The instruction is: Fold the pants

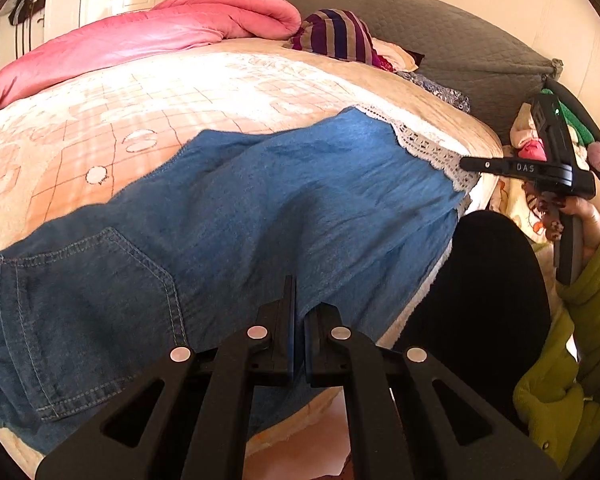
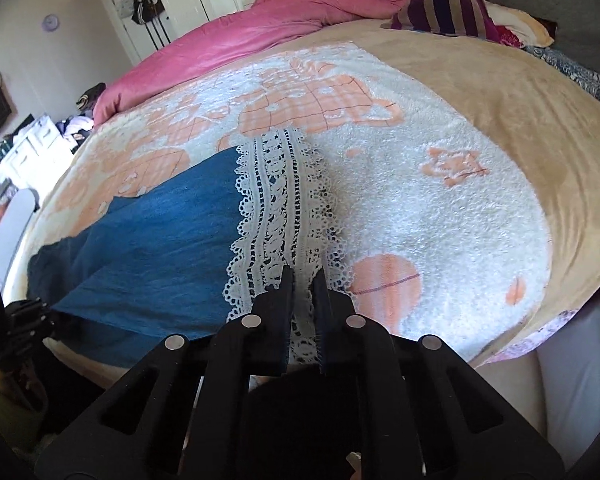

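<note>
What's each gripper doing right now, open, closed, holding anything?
Left gripper: shut on the blue denim pants near their edge.
Right gripper: shut on the white lace hem.

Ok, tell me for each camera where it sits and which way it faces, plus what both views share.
Left wrist: sits on the left gripper, looking down across the denim pants on the bed; its fingers are shut on denim; the right gripper and a green sleeve show at right.
Right wrist: sits on the right gripper, facing the lace hem; its fingers pinch the lace; the left gripper shows at the left edge.
Shared: pants, patterned blanket, pink duvet, striped cloth.
</note>
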Demonstrator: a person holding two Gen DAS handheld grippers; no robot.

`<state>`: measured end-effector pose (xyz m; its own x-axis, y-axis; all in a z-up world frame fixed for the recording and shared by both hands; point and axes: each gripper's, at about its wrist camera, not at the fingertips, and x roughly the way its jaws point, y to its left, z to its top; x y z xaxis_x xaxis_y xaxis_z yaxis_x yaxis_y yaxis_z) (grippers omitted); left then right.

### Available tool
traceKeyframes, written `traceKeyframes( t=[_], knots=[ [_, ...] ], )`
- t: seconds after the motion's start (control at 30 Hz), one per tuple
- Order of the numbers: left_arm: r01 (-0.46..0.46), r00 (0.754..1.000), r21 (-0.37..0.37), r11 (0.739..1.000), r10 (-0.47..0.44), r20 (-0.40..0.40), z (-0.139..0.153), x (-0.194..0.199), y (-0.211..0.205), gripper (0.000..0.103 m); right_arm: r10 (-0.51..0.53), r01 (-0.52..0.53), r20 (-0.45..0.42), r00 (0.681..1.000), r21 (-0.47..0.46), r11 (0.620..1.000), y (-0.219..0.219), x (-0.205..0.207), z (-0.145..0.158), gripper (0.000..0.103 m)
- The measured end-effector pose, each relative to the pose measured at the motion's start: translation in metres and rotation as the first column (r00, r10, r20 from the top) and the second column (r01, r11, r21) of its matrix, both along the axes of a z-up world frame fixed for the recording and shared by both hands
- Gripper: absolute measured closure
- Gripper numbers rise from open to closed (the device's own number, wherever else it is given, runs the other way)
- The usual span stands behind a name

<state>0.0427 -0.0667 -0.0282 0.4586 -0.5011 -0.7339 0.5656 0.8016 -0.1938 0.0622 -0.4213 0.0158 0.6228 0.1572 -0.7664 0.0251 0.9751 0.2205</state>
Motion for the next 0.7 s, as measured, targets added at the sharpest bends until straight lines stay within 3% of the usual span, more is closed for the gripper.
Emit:
traceKeyframes(
  t=[0.27, 0.37, 0.47, 0.5, 0.57, 0.7],
  knots=[
    [0.041, 0.999, 0.037, 0.999, -0.039, -0.037, -0.014, -0.007, -0.004, 0.1, -0.012, -0.002, -0.114, 0.993, -0.121, 0.993, 0.003, 0.004, -0.023, 0.095],
    [0.038, 0.998, 0.028, 0.999, -0.036, -0.045, -0.015, -0.006, -0.002, 0.1, -0.018, 0.012, -0.034, 0.999, -0.176, 0.984, 0.006, -0.005, -0.006, 0.072],
    [0.037, 0.998, 0.028, 0.999, -0.036, -0.045, -0.015, -0.006, -0.003, 0.1, 0.141, -0.12, 0.069, 0.988, -0.243, 0.963, 0.034, -0.021, 0.019, 0.072],
    [0.037, 0.998, 0.029, 0.999, -0.035, -0.044, -0.016, -0.006, -0.003, 0.1, 0.228, -0.207, 0.06, 0.972, -0.248, 0.946, 0.05, -0.026, 0.022, 0.072],
    [0.034, 0.998, 0.028, 0.999, -0.033, -0.046, -0.016, -0.006, -0.004, 0.1, 0.421, -0.399, 0.008, 0.907, -0.304, 0.865, 0.094, -0.036, 0.017, 0.072],
    [0.028, 0.999, 0.02, 0.999, -0.027, -0.046, -0.013, -0.007, -0.003, 0.1, 0.615, -0.595, -0.09, 0.783, -0.396, 0.7, 0.157, -0.05, -0.005, 0.072]
  ],
)
